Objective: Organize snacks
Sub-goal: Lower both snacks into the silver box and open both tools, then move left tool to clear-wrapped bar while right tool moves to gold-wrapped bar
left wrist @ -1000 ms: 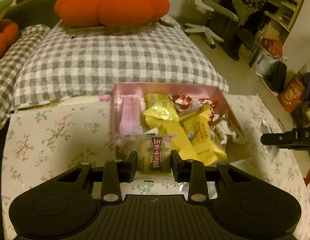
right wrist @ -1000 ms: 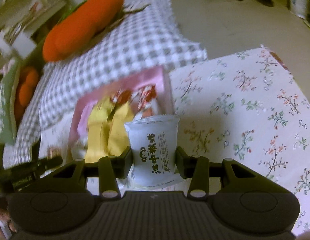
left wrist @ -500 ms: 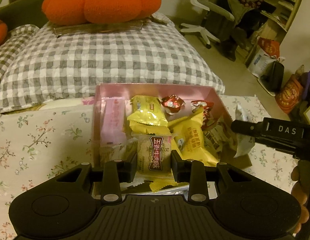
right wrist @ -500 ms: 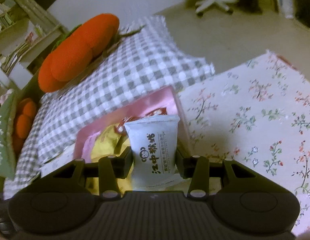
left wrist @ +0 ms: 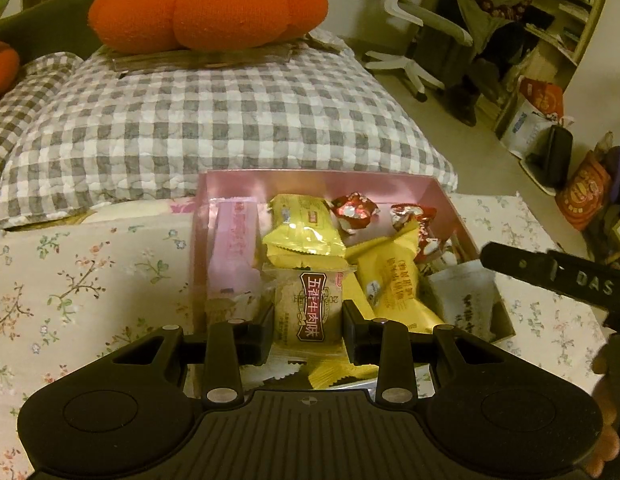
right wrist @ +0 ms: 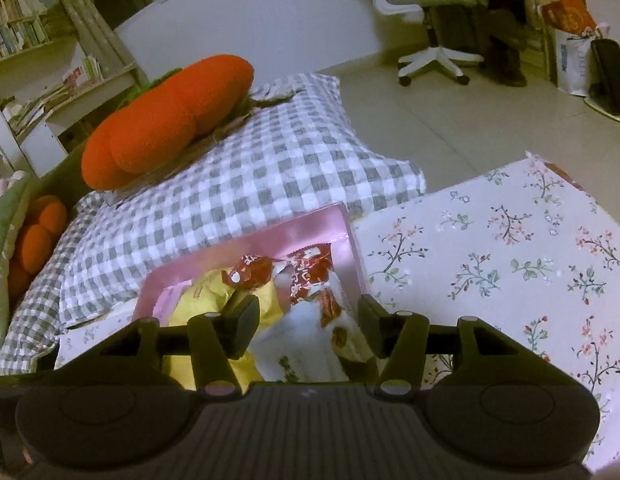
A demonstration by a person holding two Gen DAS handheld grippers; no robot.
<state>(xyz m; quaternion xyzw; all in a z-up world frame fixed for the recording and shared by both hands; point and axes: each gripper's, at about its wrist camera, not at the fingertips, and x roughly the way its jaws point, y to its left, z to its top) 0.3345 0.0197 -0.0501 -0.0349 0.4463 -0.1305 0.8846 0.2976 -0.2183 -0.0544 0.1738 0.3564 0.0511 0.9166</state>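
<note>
A pink box point(left wrist: 322, 178) on the floral cloth holds yellow packets point(left wrist: 305, 232), red-wrapped candies point(left wrist: 354, 210) and a pink packet point(left wrist: 233, 248). My left gripper point(left wrist: 307, 328) is shut on a beige snack packet point(left wrist: 307, 308) with a dark red label, just above the box's near end. My right gripper point(right wrist: 305, 320) hangs over the pink box point(right wrist: 269, 236) and its jaws are opening. The white packet point(right wrist: 301, 340) lies blurred below them, with the pads off it. From the left wrist, that white packet point(left wrist: 466, 300) rests in the box's right corner under the right gripper point(left wrist: 550, 276).
A grey-and-white checked cushion point(left wrist: 213, 120) lies behind the box with an orange pumpkin pillow point(left wrist: 205, 8) on top. Floral cloth point(right wrist: 510, 260) spreads to the right of the box. An office chair point(right wrist: 430, 20) and bags point(left wrist: 538, 120) stand on the floor beyond.
The right gripper's jaws have spread and the white packet has slipped out of them down into the box. The left gripper still grips the beige packet, now slightly further over the box.
</note>
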